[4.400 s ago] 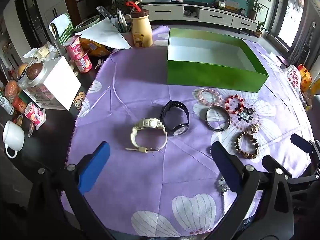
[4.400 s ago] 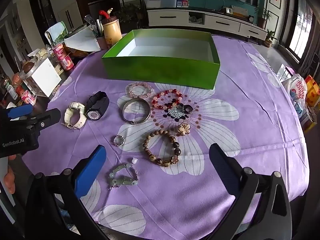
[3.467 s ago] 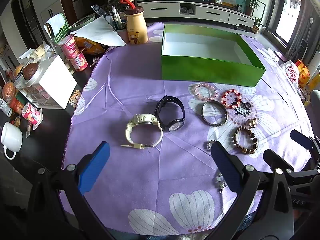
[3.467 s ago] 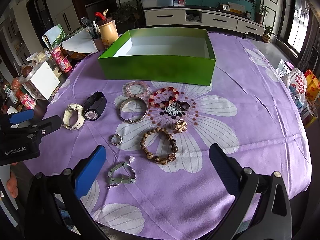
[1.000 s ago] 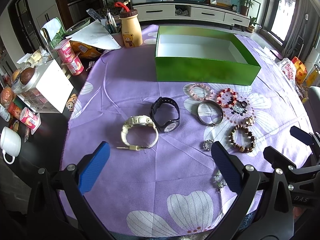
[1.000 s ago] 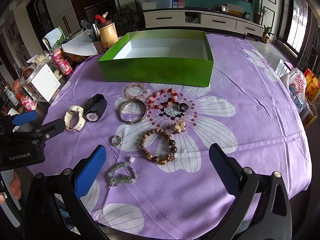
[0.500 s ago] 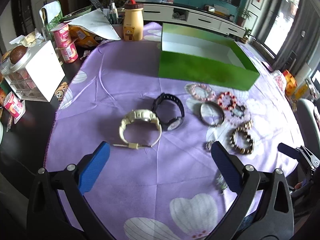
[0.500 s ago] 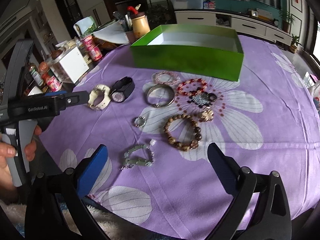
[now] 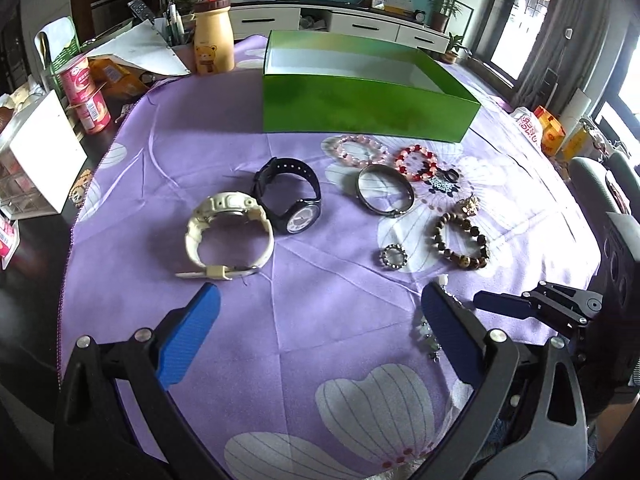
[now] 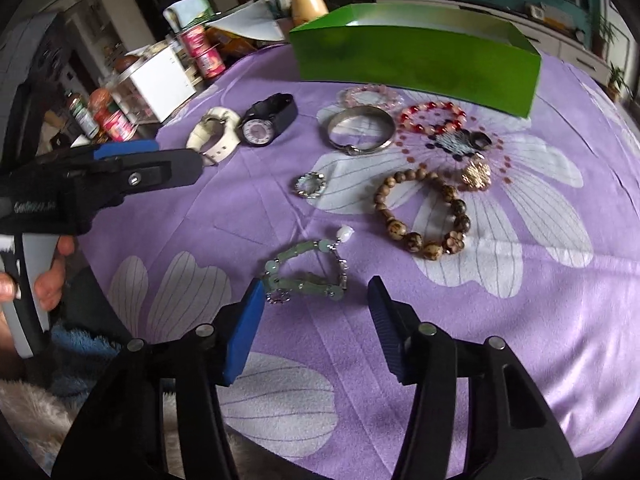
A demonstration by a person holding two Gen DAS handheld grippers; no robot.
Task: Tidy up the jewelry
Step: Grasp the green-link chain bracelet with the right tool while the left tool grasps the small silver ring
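Nothing is being kept in the green box yet; all the jewelry is lying on the worktop. The right gripper jaws are being closed around the jade bracelet, not yet pinching it. The left gripper jaws are being held spread, with nothing between them.

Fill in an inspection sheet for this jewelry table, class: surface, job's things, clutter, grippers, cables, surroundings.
Surface: purple flowered cloth over a dark table.
Job's things: green box, open; white watch touching black watch; metal bangle; wooden bead bracelet; jade bracelet nearest the right gripper.
Clutter: bear bottle, red cups, white case beside the cloth.
Grippers: left gripper open, empty; right gripper closing, pads not yet on the jade bracelet.
Cables: nothing seen.
Surroundings: low cabinet, windows at the right.
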